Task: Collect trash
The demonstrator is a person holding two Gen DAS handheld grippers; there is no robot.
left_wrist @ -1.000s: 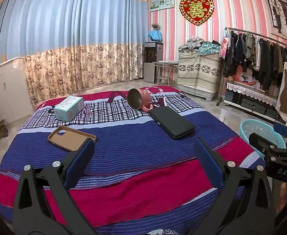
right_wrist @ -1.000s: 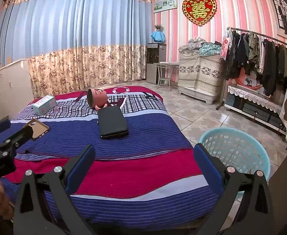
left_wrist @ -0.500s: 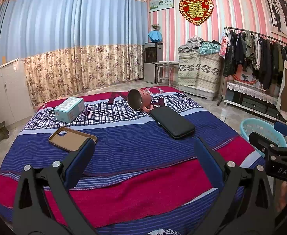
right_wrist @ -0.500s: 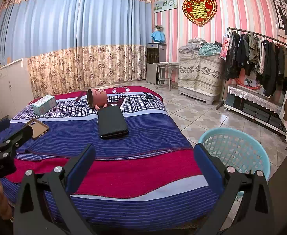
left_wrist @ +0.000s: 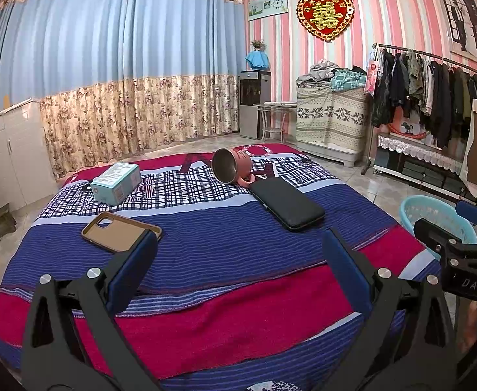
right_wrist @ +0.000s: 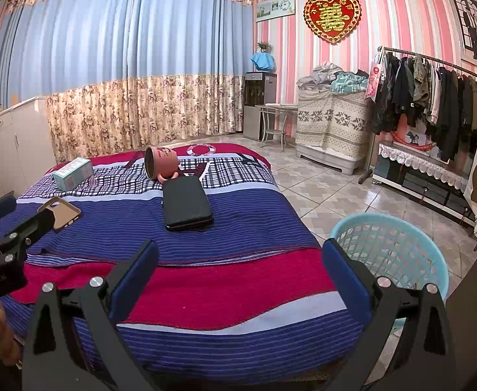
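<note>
Little has moved since a second ago; we hover at the bed's (left_wrist: 238, 254) foot. Both left tongs (left_wrist: 238, 270) and right tongs (right_wrist: 238, 270) gape, released. Phone case (left_wrist: 121, 231), box (left_wrist: 116, 182), cup (left_wrist: 230, 164) lie on the bed; basket (right_wrist: 398, 247) beside it. Next we reach for the phone case.

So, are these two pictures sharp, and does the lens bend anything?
Left wrist view: sharp overall, even indoor light, no glare; the fisheye bows the curtain and darkens the corners. Right wrist view: equally sharp; the basket rim looks stretched, and the clothes rail curves near the edge.
</note>
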